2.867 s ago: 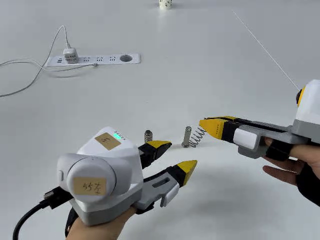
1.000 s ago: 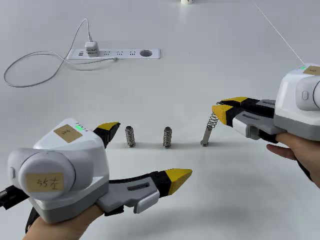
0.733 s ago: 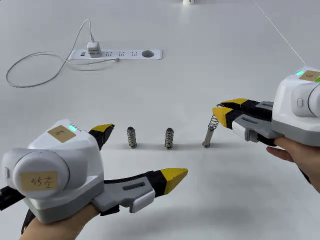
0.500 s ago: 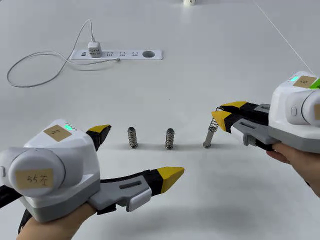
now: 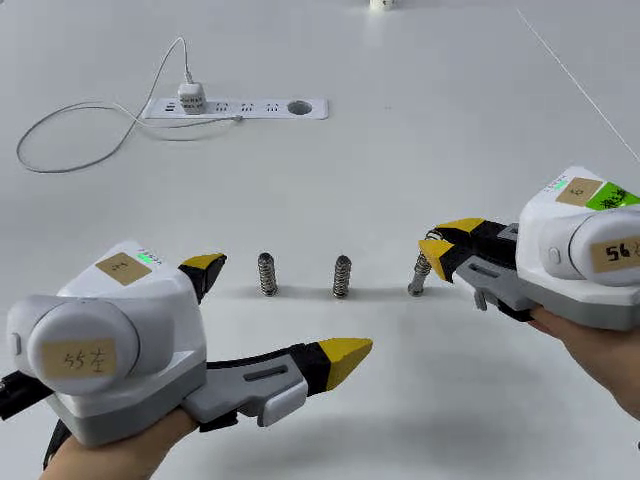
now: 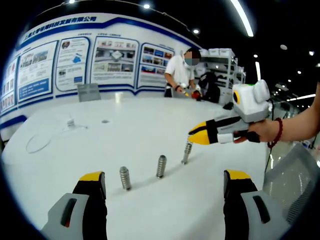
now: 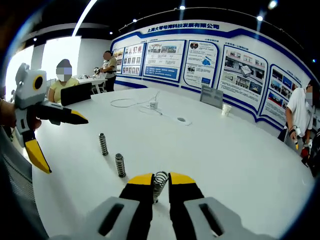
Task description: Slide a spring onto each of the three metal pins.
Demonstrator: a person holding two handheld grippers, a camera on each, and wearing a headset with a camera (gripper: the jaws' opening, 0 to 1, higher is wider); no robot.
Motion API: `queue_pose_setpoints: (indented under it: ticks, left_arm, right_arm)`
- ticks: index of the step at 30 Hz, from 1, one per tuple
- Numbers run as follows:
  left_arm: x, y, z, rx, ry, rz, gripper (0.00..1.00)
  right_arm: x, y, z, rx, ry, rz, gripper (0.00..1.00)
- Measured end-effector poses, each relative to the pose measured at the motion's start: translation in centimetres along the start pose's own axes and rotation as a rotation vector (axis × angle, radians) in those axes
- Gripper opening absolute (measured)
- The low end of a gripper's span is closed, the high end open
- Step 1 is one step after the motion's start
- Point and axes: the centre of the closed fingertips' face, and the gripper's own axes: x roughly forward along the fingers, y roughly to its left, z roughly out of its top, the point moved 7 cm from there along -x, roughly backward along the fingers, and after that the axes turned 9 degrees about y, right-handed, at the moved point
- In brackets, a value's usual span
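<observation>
Right gripper (image 7: pixel 155 181), lower centre of its own view, pinches the spring (image 7: pixel 161 176) on the rightmost pin (image 5: pixel 415 287); left gripper (image 5: pixel 278 306), lower left, jaws wide apart.

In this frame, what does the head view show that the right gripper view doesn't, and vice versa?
Head view: the right tongs from outside and the hand holding them, tips at the rightmost pin. Right gripper view: close up, the third spring pinched between the tong tips, plus wall posters and a seated person behind. Both: the left spring and middle spring sitting on their pins, the open left tongs, the power strip and the white table.
</observation>
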Motion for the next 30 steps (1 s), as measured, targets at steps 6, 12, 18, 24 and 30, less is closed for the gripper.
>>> queue_pose_setpoints:
  ticks: [6, 12, 18, 24, 30]
  left_arm:
    - [-0.1, 0.2, -0.2, -0.004, 0.008, 0.005, 0.99]
    - [-0.2, 0.2, -0.2, -0.002, 0.009, 0.007, 0.98]
    - [-0.2, 0.3, -0.3, -0.005, 0.01, 0.011, 0.98]
    - [-0.2, 0.5, -0.4, -0.011, 0.012, 0.013, 0.97]
    - [-0.2, 0.7, -0.4, -0.014, 0.014, 0.016, 0.96]
  right_arm:
    - [0.5, 0.3, -0.6, -0.011, 0.016, -0.006, 0.12]
    - [1.1, 0.5, -1.1, -0.021, 0.036, -0.009, 0.12]
    - [1.5, 0.7, -1.6, -0.014, 0.048, -0.007, 0.12]
    - [1.6, 0.7, -1.9, -0.006, 0.054, -0.008, 0.12]
    - [1.6, 0.7, -1.9, 0.014, 0.053, -0.008, 0.12]
